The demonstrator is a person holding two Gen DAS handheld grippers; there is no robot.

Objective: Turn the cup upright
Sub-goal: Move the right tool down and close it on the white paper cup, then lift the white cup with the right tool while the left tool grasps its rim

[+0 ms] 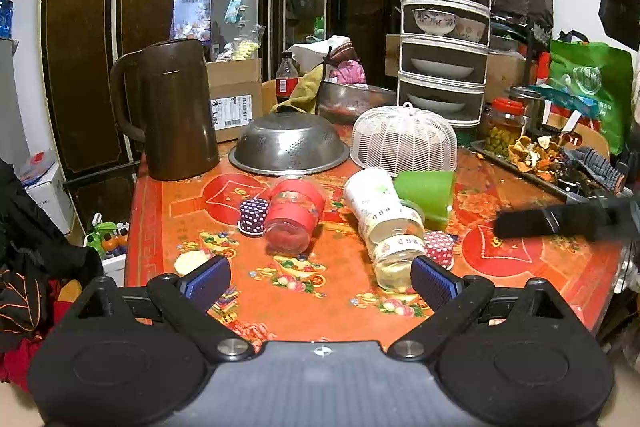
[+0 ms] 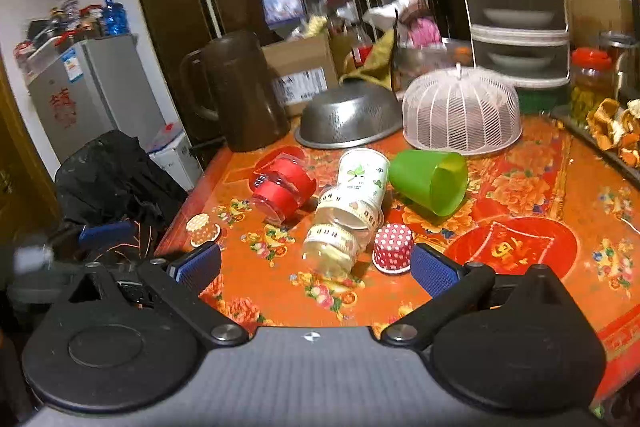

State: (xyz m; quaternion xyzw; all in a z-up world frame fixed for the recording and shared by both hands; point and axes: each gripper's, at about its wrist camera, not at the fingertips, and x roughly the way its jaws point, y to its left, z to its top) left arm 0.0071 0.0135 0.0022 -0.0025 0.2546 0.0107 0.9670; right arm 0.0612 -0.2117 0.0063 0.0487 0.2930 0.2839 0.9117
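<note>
Covering the table (image 2: 520, 287) is a red-orange floral cloth. On it a brown jug (image 1: 176, 111) stands upright behind an upturned steel colander (image 1: 289, 147) and a white mesh dome (image 1: 404, 141). The green cup (image 2: 434, 181) lies on its side beside a white printed cup (image 2: 362, 177). A clear cup (image 1: 394, 239) banded "DSB" also lies tipped. Both the left gripper (image 1: 320, 279) and right gripper (image 2: 316, 267) hover low over the near edge, jaws spread wide, holding nothing.

A brown pitcher (image 1: 170, 111) stands far ahead, left of the fingers. An upturned steel colander (image 1: 289, 149) and white mesh food cover (image 1: 404, 139) sit ahead between them. A tiered dish rack (image 1: 444, 27) rises beyond, toward the right.
</note>
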